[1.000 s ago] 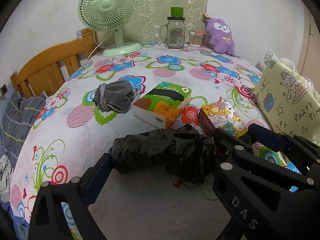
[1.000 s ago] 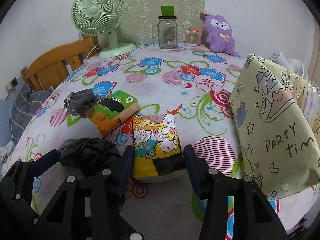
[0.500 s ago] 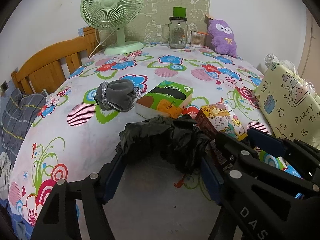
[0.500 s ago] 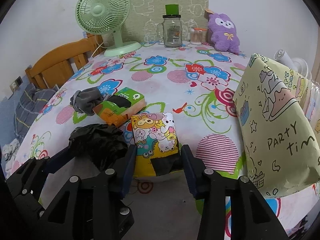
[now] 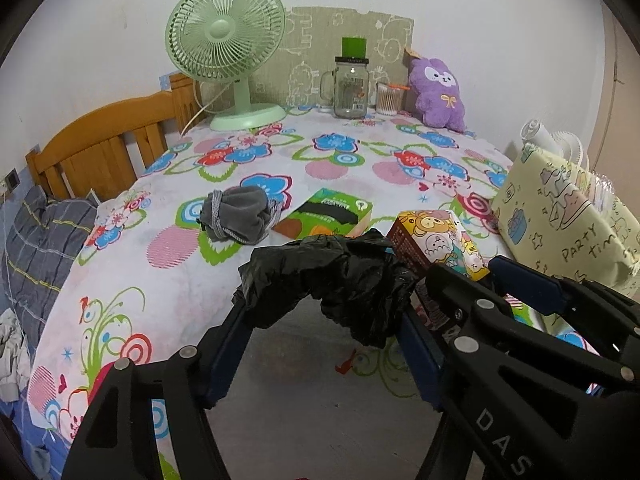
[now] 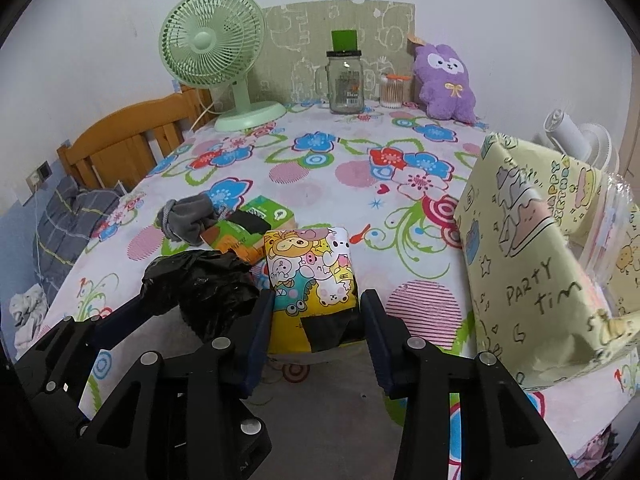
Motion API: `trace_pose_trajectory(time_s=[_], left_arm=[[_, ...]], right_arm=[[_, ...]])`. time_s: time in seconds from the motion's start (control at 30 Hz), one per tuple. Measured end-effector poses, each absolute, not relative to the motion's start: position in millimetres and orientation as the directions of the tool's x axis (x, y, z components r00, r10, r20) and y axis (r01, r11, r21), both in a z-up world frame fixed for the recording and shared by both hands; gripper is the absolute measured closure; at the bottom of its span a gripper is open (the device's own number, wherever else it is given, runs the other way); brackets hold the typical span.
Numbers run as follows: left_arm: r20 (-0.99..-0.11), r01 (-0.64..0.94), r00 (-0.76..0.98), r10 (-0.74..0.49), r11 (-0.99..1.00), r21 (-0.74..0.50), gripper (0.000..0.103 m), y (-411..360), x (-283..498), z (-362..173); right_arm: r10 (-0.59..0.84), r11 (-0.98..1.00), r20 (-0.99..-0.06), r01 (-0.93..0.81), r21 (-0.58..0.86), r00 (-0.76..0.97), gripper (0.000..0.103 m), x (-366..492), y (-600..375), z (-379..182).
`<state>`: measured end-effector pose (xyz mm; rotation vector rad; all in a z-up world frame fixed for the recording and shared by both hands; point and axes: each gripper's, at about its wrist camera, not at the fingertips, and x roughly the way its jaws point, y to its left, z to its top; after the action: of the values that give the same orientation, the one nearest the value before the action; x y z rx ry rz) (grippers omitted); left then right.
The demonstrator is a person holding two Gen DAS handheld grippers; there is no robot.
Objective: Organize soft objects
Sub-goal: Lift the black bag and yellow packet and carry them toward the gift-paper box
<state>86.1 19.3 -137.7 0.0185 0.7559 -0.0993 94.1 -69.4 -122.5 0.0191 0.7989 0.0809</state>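
My left gripper (image 5: 320,316) is shut on a crumpled black plastic bag (image 5: 332,276) and holds it lifted above the flowered tablecloth (image 5: 192,264); the bag also shows in the right wrist view (image 6: 200,284). My right gripper (image 6: 316,312) is shut on a yellow cartoon tissue pack (image 6: 310,276), also seen in the left wrist view (image 5: 436,240). A grey drawstring pouch (image 5: 236,216) and a green and orange tissue pack (image 5: 328,214) lie just beyond. A purple plush toy (image 5: 438,94) sits at the far edge.
A green desk fan (image 5: 226,48), a glass mason jar (image 5: 351,88) and a cotton swab jar (image 5: 389,98) stand at the back. A yellow party gift bag (image 6: 532,264) stands at the right. A wooden headboard (image 5: 100,152) and bedding lie left of the table.
My left gripper has closed on the black bag and lifted it off the cloth. My right gripper has closed in on the cartoon tissue pack and raised its near end.
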Motion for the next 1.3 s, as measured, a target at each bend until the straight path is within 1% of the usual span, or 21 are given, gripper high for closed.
trace_pose_trajectory(time_s=[0.9,1.3], left_arm=[[-0.591,0.089,0.803,-0.071,0.996,0.001,0.029,14.9,71.6,-75.8],[-0.559,0.102,0.825,-0.084,0.995,0.002,0.029,5.4,65.8,-58.0]], right_arm=[[0.094,0.995,-0.623,-0.096,0.03,0.777,0.056,77.8,-72.6,-55.4],[0.086,0.996,-0.592,-0.091,0.021,0.801,0.057,71.1,-80.1,-36.7]])
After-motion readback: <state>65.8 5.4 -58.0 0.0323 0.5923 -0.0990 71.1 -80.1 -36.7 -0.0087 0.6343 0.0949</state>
